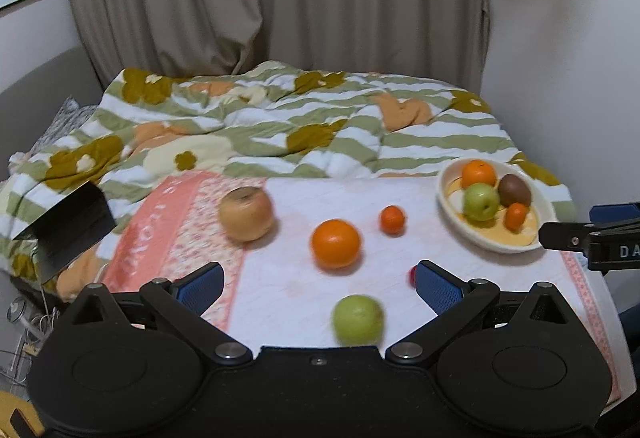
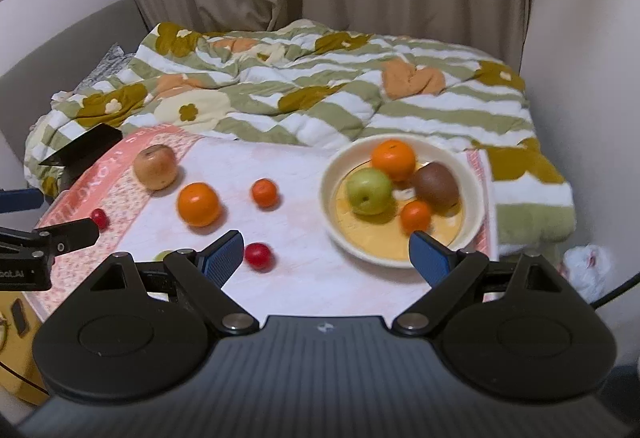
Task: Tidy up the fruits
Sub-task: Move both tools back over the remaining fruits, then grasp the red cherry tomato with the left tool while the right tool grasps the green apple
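While both grippers are held open and empty above the cloth (image 2: 304, 278), the bowl (image 2: 478, 197) is seen at its right end, holding an orange, a green apple (image 2: 369, 191), a kiwi and a mandarin. Left gripper (image 1: 320, 284): a loose green apple (image 1: 358, 320) lies between its fingers. Right gripper (image 2: 326, 258): a red fruit (image 2: 259, 256) lies just beside its left finger.

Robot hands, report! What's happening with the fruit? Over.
Left gripper and right gripper open, empty. Four fruits in bowl; green apple nearest left gripper. Nothing blocking.
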{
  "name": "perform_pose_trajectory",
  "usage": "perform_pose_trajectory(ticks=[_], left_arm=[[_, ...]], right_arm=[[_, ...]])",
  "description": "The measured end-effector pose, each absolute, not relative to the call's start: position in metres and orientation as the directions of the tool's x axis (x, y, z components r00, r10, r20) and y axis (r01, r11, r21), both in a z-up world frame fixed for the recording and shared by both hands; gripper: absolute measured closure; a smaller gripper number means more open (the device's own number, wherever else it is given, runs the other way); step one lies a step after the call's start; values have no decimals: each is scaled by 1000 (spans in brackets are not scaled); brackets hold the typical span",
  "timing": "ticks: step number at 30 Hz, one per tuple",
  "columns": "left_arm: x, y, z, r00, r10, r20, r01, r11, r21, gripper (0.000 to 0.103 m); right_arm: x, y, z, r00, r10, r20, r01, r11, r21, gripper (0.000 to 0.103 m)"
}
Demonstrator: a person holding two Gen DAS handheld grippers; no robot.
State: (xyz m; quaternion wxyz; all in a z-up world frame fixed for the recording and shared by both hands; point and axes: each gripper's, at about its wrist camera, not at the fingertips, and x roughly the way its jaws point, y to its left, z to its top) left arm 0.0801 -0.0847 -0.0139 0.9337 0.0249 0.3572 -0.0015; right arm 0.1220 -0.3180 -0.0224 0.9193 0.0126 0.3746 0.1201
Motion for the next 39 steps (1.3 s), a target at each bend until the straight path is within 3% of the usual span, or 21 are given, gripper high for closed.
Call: perform_pose_trajectory(ticks=[9,28,39], left_arm=[[79,-11,-20,745,18,-667,71,992,107,0],[137,92,-84,649,-138,-748,271,961,57,2],[165,100,-129,582,-156,-798,326,944,54,26]], right_arm=[[95,-241,-25,696,194,-691,-152,981,122,0],[87,-131,-86,661,-7,-750,124,987,100,0],[100,-118,-129,609,-50,-791,183,980,79,0]])
